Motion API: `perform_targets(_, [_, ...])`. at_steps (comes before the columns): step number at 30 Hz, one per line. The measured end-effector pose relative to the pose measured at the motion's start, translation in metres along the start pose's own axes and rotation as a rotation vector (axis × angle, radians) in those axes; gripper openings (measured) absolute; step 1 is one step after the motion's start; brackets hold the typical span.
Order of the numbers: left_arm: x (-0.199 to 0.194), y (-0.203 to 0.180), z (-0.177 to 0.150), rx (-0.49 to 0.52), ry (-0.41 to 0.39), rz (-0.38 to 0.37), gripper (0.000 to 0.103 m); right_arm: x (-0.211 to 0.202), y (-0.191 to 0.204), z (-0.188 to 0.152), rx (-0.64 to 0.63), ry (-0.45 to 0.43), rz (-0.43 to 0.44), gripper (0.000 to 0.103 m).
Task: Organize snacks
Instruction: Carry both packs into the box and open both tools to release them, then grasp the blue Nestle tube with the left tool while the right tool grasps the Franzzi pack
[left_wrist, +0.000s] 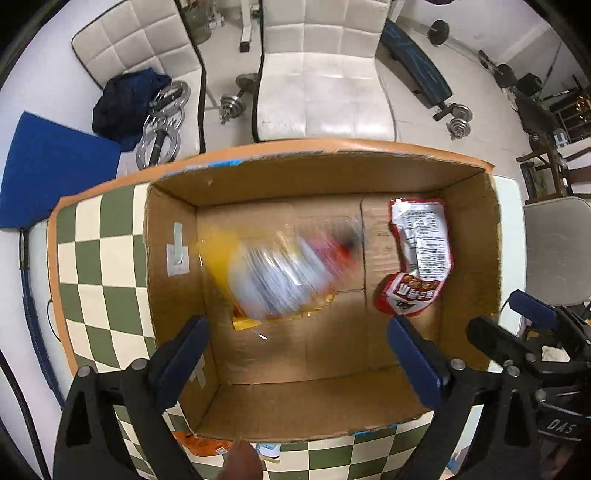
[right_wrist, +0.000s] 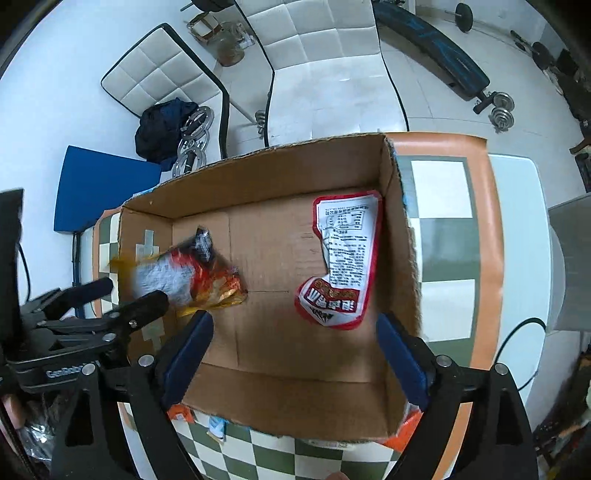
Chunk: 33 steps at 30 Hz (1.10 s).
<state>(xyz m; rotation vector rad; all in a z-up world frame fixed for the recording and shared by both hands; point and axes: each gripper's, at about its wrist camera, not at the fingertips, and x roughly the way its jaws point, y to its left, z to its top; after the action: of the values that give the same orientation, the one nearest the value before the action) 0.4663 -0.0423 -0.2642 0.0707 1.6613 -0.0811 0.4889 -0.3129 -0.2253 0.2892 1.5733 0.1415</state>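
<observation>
Both tools hang over an open cardboard box (left_wrist: 173, 254) on the checkered tabletop (left_wrist: 99, 236). The left tool (left_wrist: 295, 363) is spread wide and empty; beneath it a yellow snack bag (left_wrist: 280, 273) is a blur. The right wrist view shows that bag (right_wrist: 199, 280) sharper, near the box's left wall. The right tool (right_wrist: 295, 354) is also wide and empty. A red-and-white packet (right_wrist: 345, 258) lies by the right wall.
</observation>
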Motion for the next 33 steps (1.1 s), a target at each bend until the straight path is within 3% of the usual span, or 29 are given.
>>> perform_targets(4, [-0.012,0.005,0.003,0.001,-0.032,0.006,0.099,-0.011,0.002,-0.006,-0.007,-0.016,-0.005,0.093])
perform_targets(10, [-0.036,0.010,-0.019,-0.010,-0.093,0.026,0.099,-0.034,0.005,-0.030,-0.029,-0.050,-0.014,0.095])
perform_targets(17, [-0.069,0.028,-0.088,-0.049,-0.254,0.087,0.099,-0.059,0.013,-0.089,-0.092,-0.141,-0.064,0.096])
perform_targets(21, [-0.062,0.052,-0.152,-0.093,-0.303,0.143,0.099,-0.054,0.006,-0.136,-0.058,-0.139,-0.012,0.096])
perform_targets(24, [-0.036,0.071,-0.188,-0.133,-0.260,0.151,0.099,-0.037,-0.004,-0.168,-0.019,-0.127,-0.018,0.096])
perform_targets(28, [0.023,0.088,-0.219,-0.168,-0.108,0.111,0.099,0.004,-0.027,-0.199,0.080,-0.046,0.027,0.096])
perform_targets(33, [0.071,0.080,-0.225,-0.167,-0.019,0.077,0.099,0.053,-0.050,-0.216,0.160,0.028,0.009,0.096])
